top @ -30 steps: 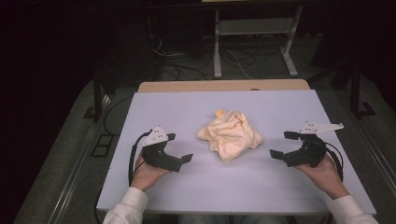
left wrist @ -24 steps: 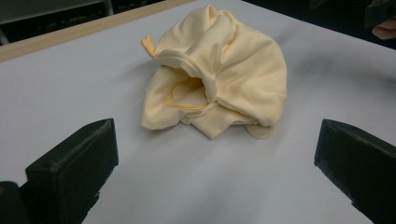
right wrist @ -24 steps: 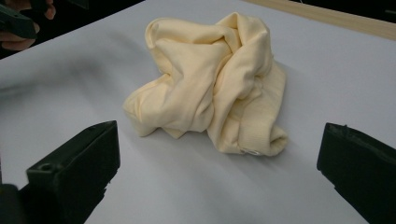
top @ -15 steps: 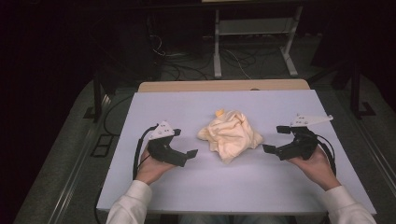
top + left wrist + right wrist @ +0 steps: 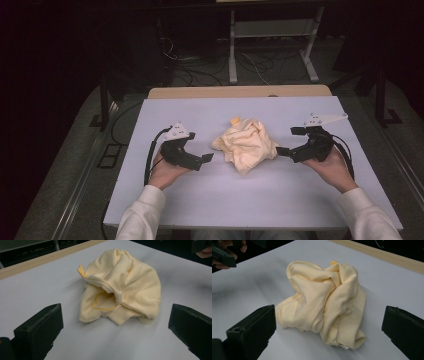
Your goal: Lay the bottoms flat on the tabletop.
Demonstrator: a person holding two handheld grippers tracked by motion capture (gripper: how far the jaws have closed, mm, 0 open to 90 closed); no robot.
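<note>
The cloth lies crumpled in a heap at the middle of the table, between my two grippers. My left gripper sits just left of it, jaws spread wide with nothing between them; my right gripper is just right of it, jaws likewise spread, its tip very near the cloth's right edge (touching or not, I cannot tell). The cloth is pale yellow knit, soft and light, so I judge it will sag and slide rather than hold any shape. The best holds look like the ribbed hem on its near side, or an outer fold, where a pinch catches one layer instead of the whole bundle.
</note>
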